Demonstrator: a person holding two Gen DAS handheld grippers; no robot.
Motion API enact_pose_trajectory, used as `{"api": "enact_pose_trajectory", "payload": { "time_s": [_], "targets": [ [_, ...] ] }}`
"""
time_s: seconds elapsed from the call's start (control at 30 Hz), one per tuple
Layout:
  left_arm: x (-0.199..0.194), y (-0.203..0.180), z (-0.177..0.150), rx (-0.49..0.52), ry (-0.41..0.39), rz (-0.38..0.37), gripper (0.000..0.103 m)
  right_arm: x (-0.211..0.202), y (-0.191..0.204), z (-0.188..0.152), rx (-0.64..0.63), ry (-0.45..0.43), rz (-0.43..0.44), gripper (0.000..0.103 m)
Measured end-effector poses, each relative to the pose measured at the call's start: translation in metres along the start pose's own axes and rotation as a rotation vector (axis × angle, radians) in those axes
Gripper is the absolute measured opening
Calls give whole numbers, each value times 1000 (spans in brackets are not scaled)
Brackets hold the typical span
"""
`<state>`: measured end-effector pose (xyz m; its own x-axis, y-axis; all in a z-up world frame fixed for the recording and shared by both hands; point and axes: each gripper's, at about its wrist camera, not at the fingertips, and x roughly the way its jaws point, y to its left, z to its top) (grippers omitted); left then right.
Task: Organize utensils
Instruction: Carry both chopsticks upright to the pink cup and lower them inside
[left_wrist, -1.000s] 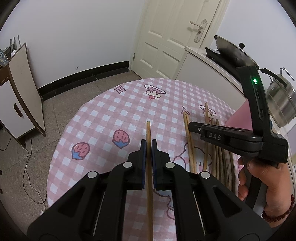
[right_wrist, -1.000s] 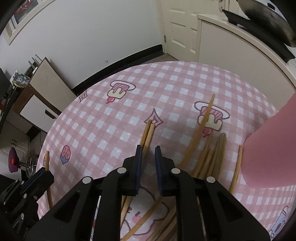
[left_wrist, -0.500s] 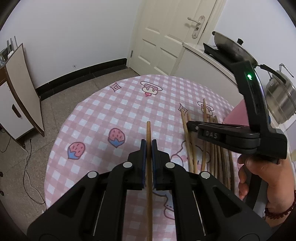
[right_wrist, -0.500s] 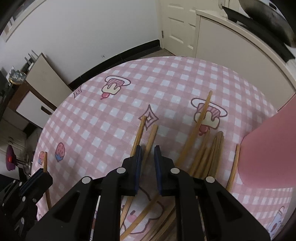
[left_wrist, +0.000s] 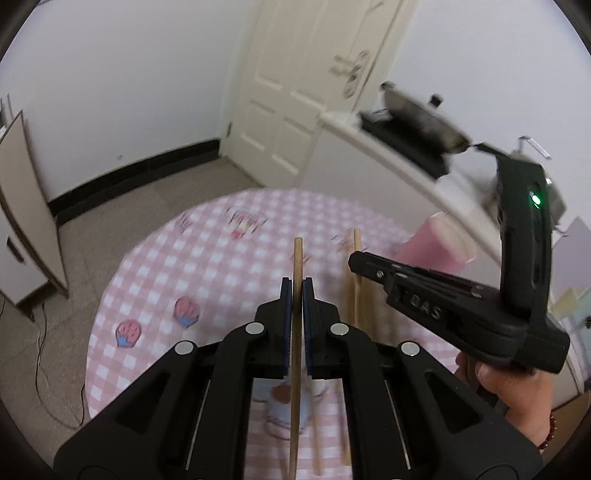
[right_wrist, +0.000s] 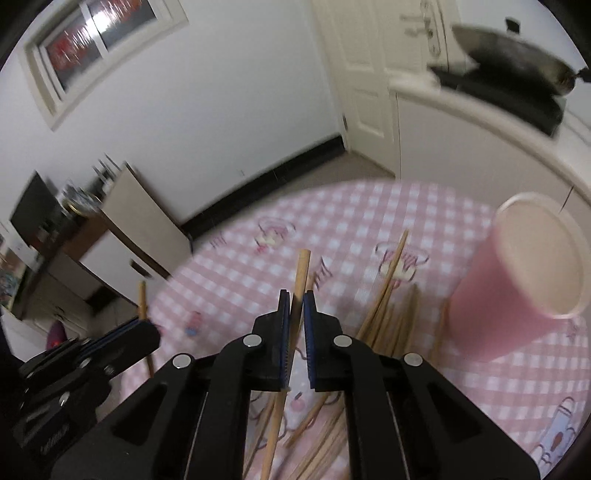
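The left hand-held gripper (left_wrist: 297, 291) is pressed together on a wooden chopstick (left_wrist: 297, 266), which runs lengthwise between its blue pads and sticks out past the tips, raised above the pink checked surface (left_wrist: 207, 266). The right hand-held gripper (right_wrist: 296, 304) pinches a second chopstick (right_wrist: 302, 269) in the same way, tilted slightly to the right, its free end pointing forward over the surface. In the right wrist view, a loose heap of chopsticks (right_wrist: 391, 314) lies on the cloth just right of that gripper, fanned at differing angles. A pink cup (right_wrist: 517, 280) stands beside the heap on its right, open mouth showing. Both views are blurred, so fine detail of the cloth's printed pictures cannot be made out
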<state>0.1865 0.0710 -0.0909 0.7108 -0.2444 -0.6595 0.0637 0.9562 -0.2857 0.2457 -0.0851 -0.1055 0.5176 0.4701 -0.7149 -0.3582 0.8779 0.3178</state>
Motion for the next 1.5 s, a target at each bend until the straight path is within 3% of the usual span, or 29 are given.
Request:
{"api": "enact_pose_trajectory", "payload": {
  "time_s": [0.27, 0.53, 0.83, 1.07, 1.23, 1.5],
  "targets": [
    [-45, -57, 26, 93, -121, -87, 6, -94, -3, 11, -53, -192, 19, 5],
    [-65, -104, 49, 164, -204, -104, 6, -153, -9, 22, -121, -294, -24, 4],
    [-86, -160, 83, 200, -376, -129, 6, -196, -23, 41, -169, -418, -144, 4],
    [-63, -190, 95, 204, -468, -130, 6, -191, -42, 51, -177, -463, -244, 4],
    [-32, -196, 92, 217, -428, -120, 6, -177, -60, 47, -157, -443, -261, 4],
    [24, -180, 74, 207, -294, -88, 6, -144, -90, 36, -87, -359, -230, 4]
  ]
}}
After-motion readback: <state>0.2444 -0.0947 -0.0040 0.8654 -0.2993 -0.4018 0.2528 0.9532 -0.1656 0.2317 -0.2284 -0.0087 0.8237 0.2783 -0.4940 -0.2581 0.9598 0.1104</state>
